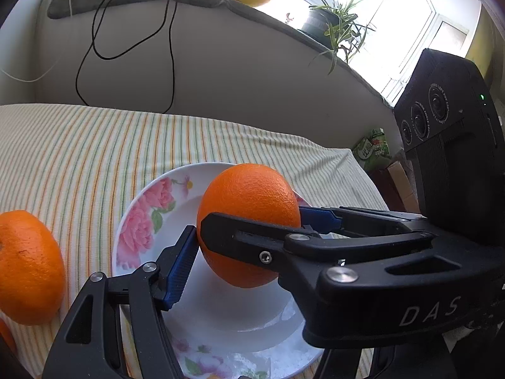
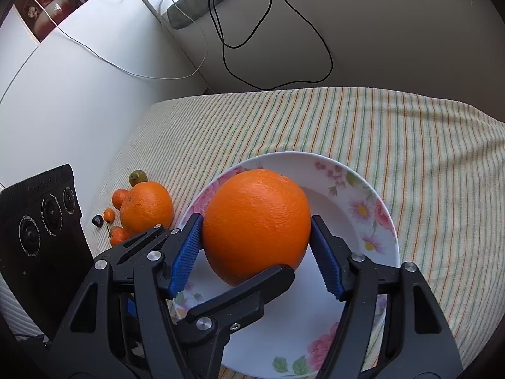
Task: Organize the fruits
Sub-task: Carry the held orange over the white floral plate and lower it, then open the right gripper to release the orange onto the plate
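Observation:
A large orange [image 1: 249, 195] [image 2: 255, 218] hangs low over the well of a white flowered plate [image 1: 142, 208] [image 2: 372, 195]; whether it touches the plate I cannot tell. Both grippers hold it at once. My left gripper [image 1: 243, 262] [image 2: 225, 249] comes from the left; one blue pad [image 1: 181, 265] presses the orange's side, and its other finger lies against the fruit's near underside in the right wrist view. My right gripper [image 2: 257, 240] [image 1: 255, 218] clamps the orange between both blue pads [image 2: 186, 252]. A second orange [image 1: 28, 268] [image 2: 146, 207] lies on the cloth left of the plate.
Several small tangerines [image 2: 120, 197], a greenish fruit [image 2: 138, 177] and a dark little thing [image 2: 98, 221] lie beside the second orange. A striped cloth [image 2: 410, 132] covers the table, which ends at a wall with hanging cables [image 2: 284, 31]. A potted plant [image 1: 334, 25] stands on the sill.

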`<state>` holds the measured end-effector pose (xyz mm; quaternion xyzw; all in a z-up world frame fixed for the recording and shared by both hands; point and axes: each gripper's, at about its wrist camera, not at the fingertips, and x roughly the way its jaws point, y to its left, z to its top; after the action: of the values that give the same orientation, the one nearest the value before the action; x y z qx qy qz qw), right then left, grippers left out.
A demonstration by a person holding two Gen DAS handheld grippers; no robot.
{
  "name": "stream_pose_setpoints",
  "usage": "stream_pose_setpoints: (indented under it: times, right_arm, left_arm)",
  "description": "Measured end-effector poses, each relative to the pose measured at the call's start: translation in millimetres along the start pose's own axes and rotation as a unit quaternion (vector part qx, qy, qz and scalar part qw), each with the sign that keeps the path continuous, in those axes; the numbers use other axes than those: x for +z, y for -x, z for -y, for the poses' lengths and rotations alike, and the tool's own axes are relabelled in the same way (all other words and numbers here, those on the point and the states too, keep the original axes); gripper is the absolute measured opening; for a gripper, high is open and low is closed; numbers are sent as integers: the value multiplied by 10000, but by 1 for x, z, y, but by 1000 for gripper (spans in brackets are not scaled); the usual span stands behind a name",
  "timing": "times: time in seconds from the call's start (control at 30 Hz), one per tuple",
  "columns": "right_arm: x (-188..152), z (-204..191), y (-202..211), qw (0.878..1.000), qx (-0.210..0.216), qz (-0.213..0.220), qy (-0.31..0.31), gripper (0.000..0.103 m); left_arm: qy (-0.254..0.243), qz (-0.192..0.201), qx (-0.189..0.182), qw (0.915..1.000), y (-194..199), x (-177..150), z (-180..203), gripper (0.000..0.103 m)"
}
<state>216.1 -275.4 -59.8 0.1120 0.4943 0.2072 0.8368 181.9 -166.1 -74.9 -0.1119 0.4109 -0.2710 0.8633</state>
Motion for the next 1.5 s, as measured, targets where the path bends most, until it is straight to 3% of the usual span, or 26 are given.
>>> stream_pose_setpoints:
  times: [0.17,0.4,0.93,1.5]
  right_arm:
    - [-1,0,-3,9999,-141,-35,22,71]
    - [0,-3,12,9985,-432,295,167,86]
    - [-8,-9,44,9959,-588,659,204,87]
    - [-17,-56,60,9900,-780,939,706,87]
  left_arm:
    - [-50,-56,144,9999,-2,0,2,68]
    - [-147,57,163,9997,6,1,2,79]
    - [-319,362,382,9981,36,-5,3,79]
    - [-252,629,597,9959,81,-23,-18,79]
